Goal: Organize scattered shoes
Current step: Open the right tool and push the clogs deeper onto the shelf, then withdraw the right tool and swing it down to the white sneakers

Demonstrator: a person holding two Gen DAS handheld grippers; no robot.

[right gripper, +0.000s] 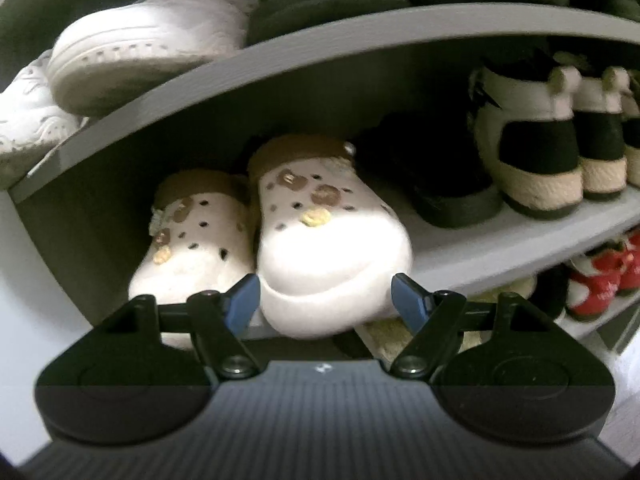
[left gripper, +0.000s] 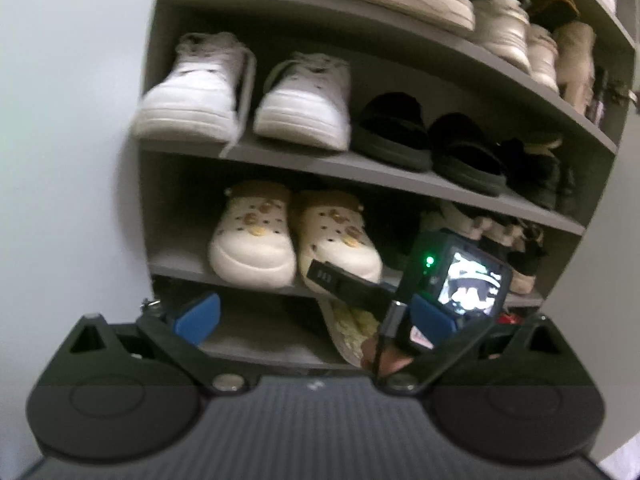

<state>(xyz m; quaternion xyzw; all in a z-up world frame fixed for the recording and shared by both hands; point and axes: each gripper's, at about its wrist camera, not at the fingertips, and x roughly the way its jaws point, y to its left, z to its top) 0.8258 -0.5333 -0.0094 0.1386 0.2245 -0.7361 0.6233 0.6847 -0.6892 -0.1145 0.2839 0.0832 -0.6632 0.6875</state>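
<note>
Grey shelving [left gripper: 280,162] stands against a pale wall and fills both wrist views, each tier loaded with footwear.

**Progress.** Most shoes appear already stored. The white sneakers [left gripper: 244,92] sit side by side on an upper tier, with dark slippers [left gripper: 428,140] to their right. One tier below, the left clog [right gripper: 192,236] is seated fully on the board. The right clog [right gripper: 332,240] is beside it, touching or nearly so, but its toe overhangs the front edge of the board. Judged from this, the pair is almost placed; the right clog needs to go deeper. A pale, patterned item on the bottom tier cannot be identified.

**Grippers.**
- The right gripper [right gripper: 326,300] straddles the toe of the right clog at a moderate width. Its left pad sits at the sole's edge; the right pad shows a slight gap. A firm grip cannot be confirmed.
- The left gripper [left gripper: 316,318] hangs wide and empty before the lowest tier.

**Clearance.** Headroom under the board above the clogs is limited. A black shoe [right gripper: 440,184] stands near the right clog's far side, leaving a narrow lane. The right gripper's body crosses in front of the left gripper, so the two units work close together.
</note>
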